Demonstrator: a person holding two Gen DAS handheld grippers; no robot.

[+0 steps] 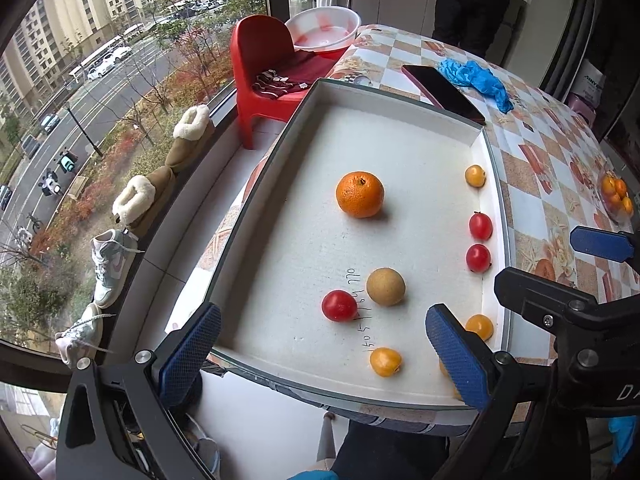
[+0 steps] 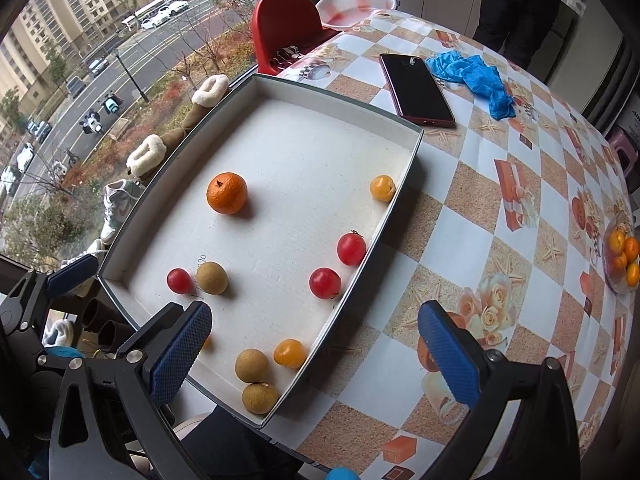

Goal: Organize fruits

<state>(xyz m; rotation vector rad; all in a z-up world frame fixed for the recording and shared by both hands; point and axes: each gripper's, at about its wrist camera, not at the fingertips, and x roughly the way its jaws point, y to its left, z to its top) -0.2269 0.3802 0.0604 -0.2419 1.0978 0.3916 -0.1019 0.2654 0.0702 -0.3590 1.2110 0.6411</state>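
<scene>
**Both grippers released over the fruit tray, sorting not yet begun**

Left wrist view: left gripper (image 1: pixel 324 354) hangs at the bottom of the frame, jaws wide apart, nothing between them. Ahead lies the shallow white rectangular tray with grey rim (image 1: pixel 256 184) on the bench with checkered floral cloth (image 1: pixel 532 184). Centre of frame: large orange mandarin (image 1: pixel 360 194), alone. Below it, a brown round longan (image 1: pixel 385 286) just beside a red cherry tomato (image 1: pixel 339 305). Two more red cherry tomatoes (image 1: pixel 480 226) and yellow cherry tomatoes (image 1: pixel 475 176) sit along the tray's right wall, likely having rolled there.

Right wrist view: right gripper (image 2: pixel 316 354) is likewise spread and empty, straddling the tray's near right corner, one finger over the tray, one over the cloth. Two further brown longans (image 2: pixel 251 365) touch in that corner, a yellow tomato just beside them.

Far right edge: clear bowl of small oranges (image 2: pixel 624 256), well apart from the tray. Upper frame: dark phone (image 2: pixel 416 88) and crumpled blue glove (image 2: pixel 472 76).

Judgement: kinds are mixed, so grouping remains to be done. Round fruit may roll when nudged.
</scene>
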